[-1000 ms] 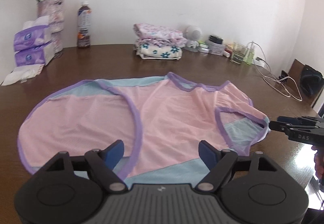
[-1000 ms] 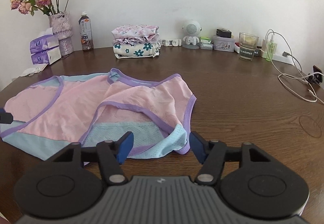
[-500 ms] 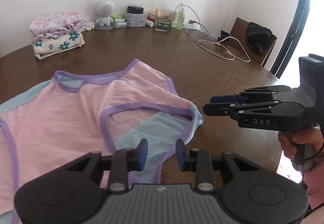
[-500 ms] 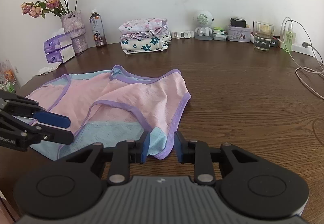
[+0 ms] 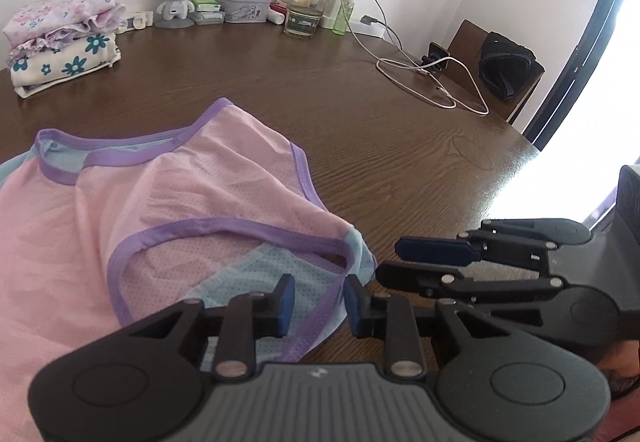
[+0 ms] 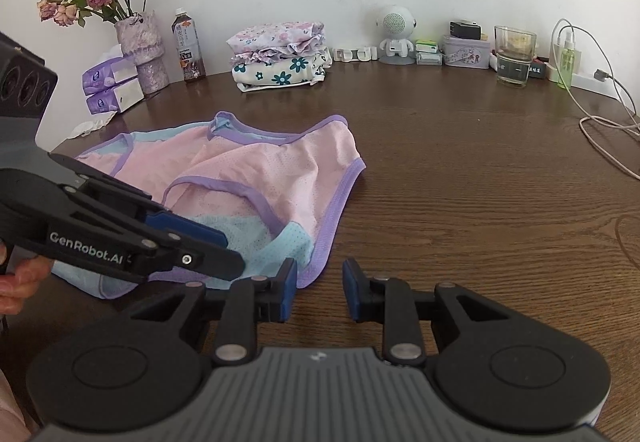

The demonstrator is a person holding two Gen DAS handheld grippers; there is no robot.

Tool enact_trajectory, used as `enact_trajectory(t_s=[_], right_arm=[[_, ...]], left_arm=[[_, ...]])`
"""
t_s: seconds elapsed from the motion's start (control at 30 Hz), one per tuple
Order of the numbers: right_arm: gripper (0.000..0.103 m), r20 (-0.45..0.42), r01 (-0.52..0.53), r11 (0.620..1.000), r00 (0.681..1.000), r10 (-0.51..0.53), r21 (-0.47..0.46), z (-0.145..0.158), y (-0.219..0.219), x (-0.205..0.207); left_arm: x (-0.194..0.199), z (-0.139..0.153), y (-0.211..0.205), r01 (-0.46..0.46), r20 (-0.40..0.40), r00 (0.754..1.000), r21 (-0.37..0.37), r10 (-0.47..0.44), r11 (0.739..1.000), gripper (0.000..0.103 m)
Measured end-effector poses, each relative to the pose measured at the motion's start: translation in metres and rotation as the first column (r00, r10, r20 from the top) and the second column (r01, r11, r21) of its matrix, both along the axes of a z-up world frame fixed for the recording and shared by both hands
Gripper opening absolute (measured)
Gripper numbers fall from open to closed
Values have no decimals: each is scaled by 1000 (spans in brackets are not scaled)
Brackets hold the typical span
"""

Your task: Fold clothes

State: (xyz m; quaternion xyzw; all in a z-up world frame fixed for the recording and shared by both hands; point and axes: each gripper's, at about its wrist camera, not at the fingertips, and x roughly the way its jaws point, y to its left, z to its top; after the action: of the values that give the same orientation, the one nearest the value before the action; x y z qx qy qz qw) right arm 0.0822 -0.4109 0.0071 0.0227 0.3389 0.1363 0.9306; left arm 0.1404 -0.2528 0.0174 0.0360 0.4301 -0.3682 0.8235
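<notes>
- On the dark wood table (image 6: 460,170) lies the pink garment (image 6: 256,178), spread mostly flat, purple trim round its openings, a pale blue panel at the near corner.
- Left gripper (image 5: 319,300) hovers right over that blue corner, jaws apart by a narrow gap, nothing between them; the purple hem runs straight across under the gap.
- Right gripper (image 6: 319,290) sits just off the same corner, over bare wood, jaws likewise a little apart and empty; the cloth lies ahead and to its left.
- Both tools crowd one spot: in the left wrist view the right one pokes in from the side, its fingers pointing at the hem.
- Long axis of the garment stretches away leftward from this corner, so the left gripper is the nearer one, already above fabric.
- My read: a pinch on this corner is the likely call, and it would carry across toward the far left end. Whether this is an opening fold or a later one, I cannot tell.
- Against the wall, a folded stack (image 6: 280,56) stands well clear.
</notes>
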Motion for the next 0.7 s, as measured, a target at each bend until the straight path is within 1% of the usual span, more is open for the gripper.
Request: enact_trajectory(t_s=[0.1,0.17,0.23,0.37,0.53,0.7], right_arm=[[26,-3,18,1000,1000,-18,6,-3,4,0],[26,0,30,999,1000,-30,15,-3,5,0],[26,3,41,999,999,-41,24,-3,7,0],[26,1,44,999,999,-44,24,-4,9,0],[26,-7,40,999,999,-40,-1,-6,14,4],[26,-10,37,999,999,-37,-11,-7,16,3]], left_arm=[[2,0,-3,-45,-11,999,-15,45,999,22],[2,2,0,-106,-16,994,-41,106,993,22],[1,5,3,-152,-3,988,-56,152,987,21],[2,6,-4,-138,-8,990,-28,138,990,20],[-2,1,-13,-158,-27,987,8,158,987,20],[-7,-2,-15,-165,-38,986,18,165,986,20]])
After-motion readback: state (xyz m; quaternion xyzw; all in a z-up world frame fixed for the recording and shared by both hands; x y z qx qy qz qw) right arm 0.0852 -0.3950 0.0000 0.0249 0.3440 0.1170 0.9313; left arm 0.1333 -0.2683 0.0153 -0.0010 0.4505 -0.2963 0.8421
